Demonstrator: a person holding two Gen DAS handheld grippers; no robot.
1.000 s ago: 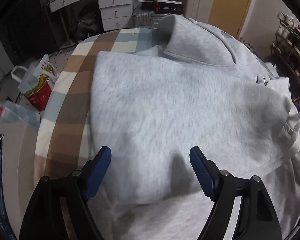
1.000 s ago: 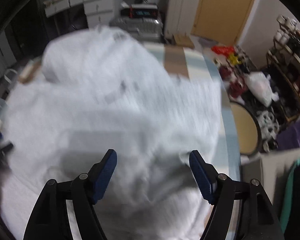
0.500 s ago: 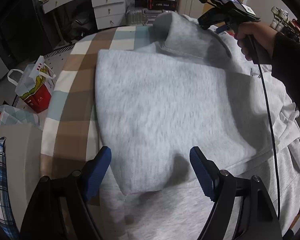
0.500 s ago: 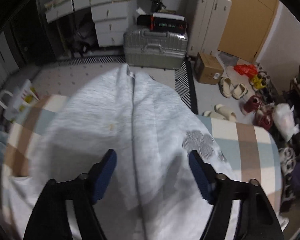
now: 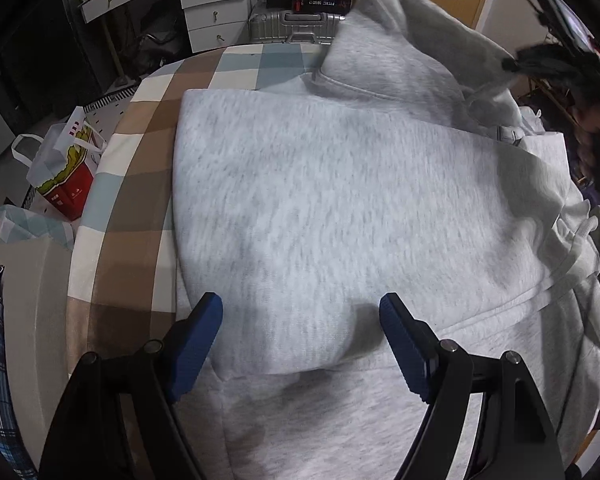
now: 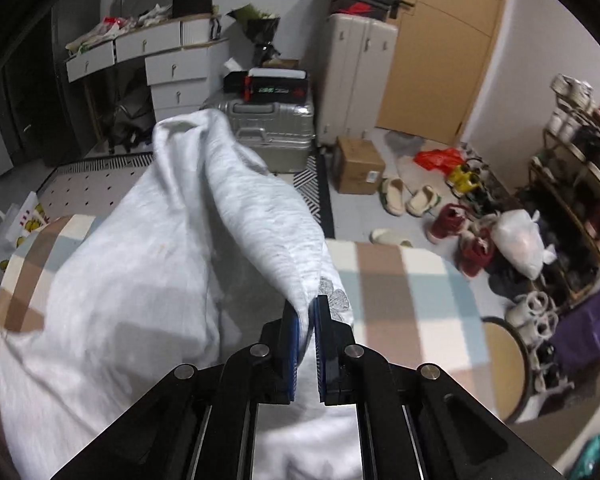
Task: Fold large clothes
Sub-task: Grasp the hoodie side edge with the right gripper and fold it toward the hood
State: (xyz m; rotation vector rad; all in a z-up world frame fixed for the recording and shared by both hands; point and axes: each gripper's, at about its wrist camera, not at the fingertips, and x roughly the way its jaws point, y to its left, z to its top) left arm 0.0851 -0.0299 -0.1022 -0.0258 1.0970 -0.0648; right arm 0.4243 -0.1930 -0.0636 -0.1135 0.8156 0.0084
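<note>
A large light grey sweatshirt [image 5: 340,208] lies partly folded on a checked bed cover [image 5: 140,184]. My left gripper [image 5: 300,340] is open and empty, hovering over the near edge of the folded panel. My right gripper [image 6: 305,320] is shut on a fold of the grey sweatshirt [image 6: 228,208] near its hood and holds that part lifted above the bed. In the left wrist view the right gripper [image 5: 556,60] shows blurred at the far right, with the hood part [image 5: 400,40] raised.
A silver suitcase [image 6: 272,136] and white drawers [image 6: 172,76] stand beyond the bed. Shoes [image 6: 408,200], a cardboard box [image 6: 358,164] and a shoe rack [image 6: 580,168] are on the right. A paper bag [image 5: 68,168] stands on the floor left of the bed.
My right gripper has closed on the hood end of the sweatshirt and lifted it. My left gripper has stayed open over the folded panel, shifting only slightly.
</note>
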